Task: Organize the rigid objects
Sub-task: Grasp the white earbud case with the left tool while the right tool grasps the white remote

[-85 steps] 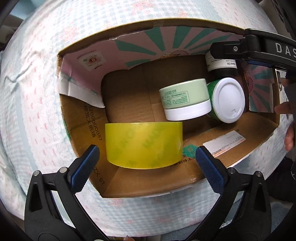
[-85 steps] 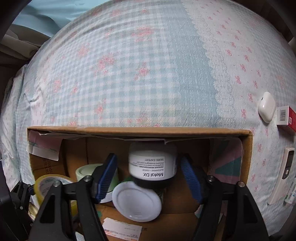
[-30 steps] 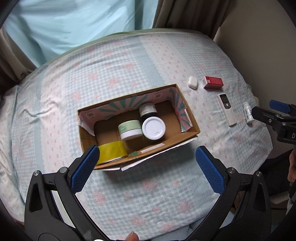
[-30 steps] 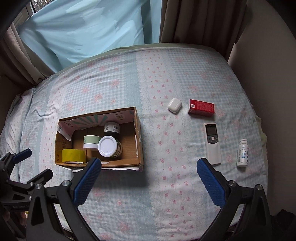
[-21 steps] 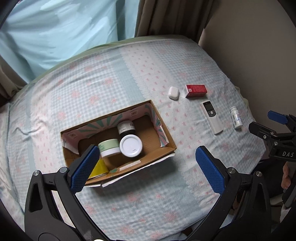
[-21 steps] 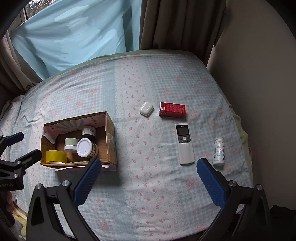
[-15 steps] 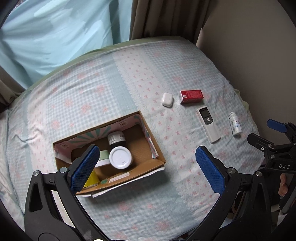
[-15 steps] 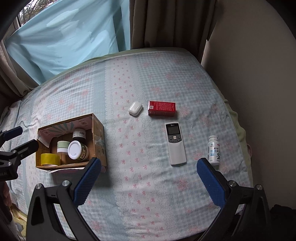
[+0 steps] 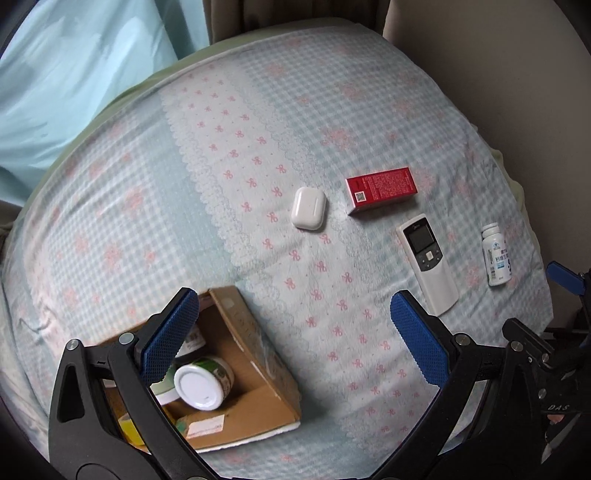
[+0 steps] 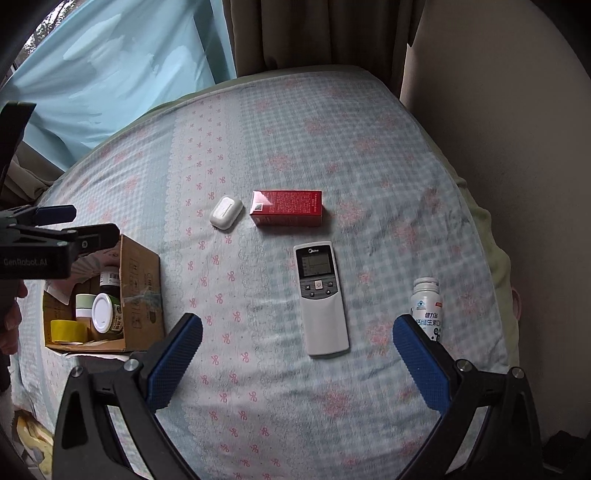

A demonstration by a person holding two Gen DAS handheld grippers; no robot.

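Note:
A cardboard box (image 9: 258, 354) (image 10: 142, 288) sits on the bed at the left. It holds a white-lidded green jar (image 9: 203, 382) (image 10: 105, 312), a pale green jar (image 10: 84, 303), a dark jar (image 10: 110, 278) and a yellow tape roll (image 10: 68, 331). On the bedspread lie a white earbud case (image 9: 308, 208) (image 10: 226, 212), a red carton (image 9: 380, 189) (image 10: 287, 207), a grey remote (image 9: 427, 264) (image 10: 322, 297) and a white pill bottle (image 9: 495, 254) (image 10: 426, 308). My left gripper (image 9: 291, 339) is open and empty above the box's right side. My right gripper (image 10: 297, 363) is open and empty, near the remote.
The bed has a blue check and pink bow bedspread (image 10: 258, 155). A pale blue curtain (image 10: 110, 66) and brown drapes (image 10: 314, 33) hang behind it. A beige wall (image 10: 517, 147) runs along the right edge of the bed.
Both grippers released their items in the box, rose well above the bed, and swung right. The loose items on the right have come closer in both views.

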